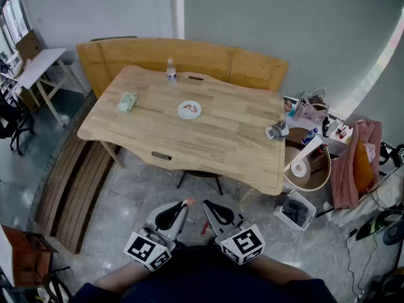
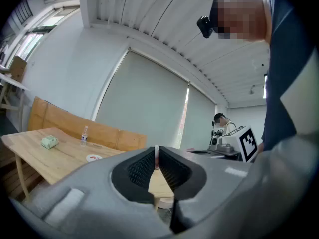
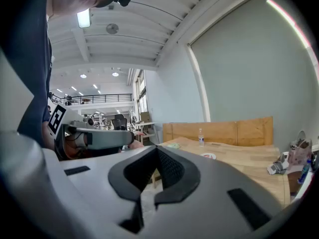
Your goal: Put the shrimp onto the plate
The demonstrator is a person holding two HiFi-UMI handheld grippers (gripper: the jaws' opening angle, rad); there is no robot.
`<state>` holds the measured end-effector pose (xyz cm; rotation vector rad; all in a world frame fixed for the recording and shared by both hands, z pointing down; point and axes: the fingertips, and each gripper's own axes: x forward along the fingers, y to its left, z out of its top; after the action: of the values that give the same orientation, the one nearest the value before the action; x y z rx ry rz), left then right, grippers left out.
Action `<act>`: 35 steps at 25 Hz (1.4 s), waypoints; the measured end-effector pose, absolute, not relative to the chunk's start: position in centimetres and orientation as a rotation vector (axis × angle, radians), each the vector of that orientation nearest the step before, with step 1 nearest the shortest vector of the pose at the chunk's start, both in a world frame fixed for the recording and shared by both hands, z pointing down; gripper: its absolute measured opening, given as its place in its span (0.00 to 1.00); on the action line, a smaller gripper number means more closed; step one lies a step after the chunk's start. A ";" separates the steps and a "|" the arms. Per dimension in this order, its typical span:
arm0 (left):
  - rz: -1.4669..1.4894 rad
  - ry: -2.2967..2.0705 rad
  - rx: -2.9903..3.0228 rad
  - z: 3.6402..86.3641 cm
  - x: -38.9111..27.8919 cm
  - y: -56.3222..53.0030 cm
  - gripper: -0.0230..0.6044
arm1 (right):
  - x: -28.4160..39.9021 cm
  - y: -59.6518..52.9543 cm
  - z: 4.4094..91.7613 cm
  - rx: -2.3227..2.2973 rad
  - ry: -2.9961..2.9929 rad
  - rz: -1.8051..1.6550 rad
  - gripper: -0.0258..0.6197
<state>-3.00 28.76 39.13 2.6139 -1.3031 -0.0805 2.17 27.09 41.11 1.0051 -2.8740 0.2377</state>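
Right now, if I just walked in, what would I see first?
The big pale wooden table fills the middle of the room, with a small white plate at its centre holding red-and-white pieces. Low in the head view, the left gripper pinches a small pink piece, likely a shrimp. Beside it, the right gripper is shut on nothing.
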 end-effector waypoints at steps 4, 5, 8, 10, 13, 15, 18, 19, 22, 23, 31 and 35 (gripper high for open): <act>-0.094 -1.309 2.623 38.8 -3.0 28.6 0.09 | 2.1 27.0 41.2 0.998 -2.875 0.235 0.05; -0.095 -1.311 2.622 38.8 -3.0 28.6 0.09 | 2.1 27.0 41.1 0.995 -2.876 0.234 0.05; -0.097 -1.320 2.616 38.8 -3.0 28.5 0.09 | 2.0 27.0 41.2 0.980 -2.878 0.230 0.05; -0.097 -1.327 2.611 38.8 -3.0 28.4 0.09 | 2.0 26.9 41.3 0.969 -2.880 0.232 0.05; -0.098 -1.337 2.599 38.9 -3.1 28.2 0.09 | 2.0 26.6 41.3 0.963 -2.886 0.236 0.05; -0.099 -1.341 2.589 39.0 -3.0 28.0 0.09 | 2.1 26.4 41.4 0.967 -2.883 0.228 0.05; -0.097 -1.350 2.580 39.1 -2.5 27.7 0.09 | 2.6 26.0 41.5 0.959 -2.882 0.218 0.05; -0.096 -1.355 2.578 39.1 -2.4 27.5 0.09 | 2.7 25.9 41.6 0.952 -2.885 0.215 0.05; -0.093 -1.379 2.568 39.2 -1.8 27.2 0.09 | 3.6 25.4 41.8 0.942 -2.894 0.219 0.05; -0.093 -1.390 2.564 39.3 -1.5 27.1 0.09 | 3.9 25.2 41.9 0.940 -2.897 0.223 0.05; -0.103 -1.506 2.505 39.7 -0.4 25.7 0.09 | 6.0 23.5 42.7 0.864 -2.918 0.227 0.05; -0.107 -1.527 2.484 39.8 -0.7 24.7 0.09 | 6.0 22.6 43.0 0.836 -2.917 0.233 0.05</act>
<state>-0.71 24.68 39.78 2.4836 -1.5272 -0.1068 5.99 22.60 43.05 0.8363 -2.9175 0.2326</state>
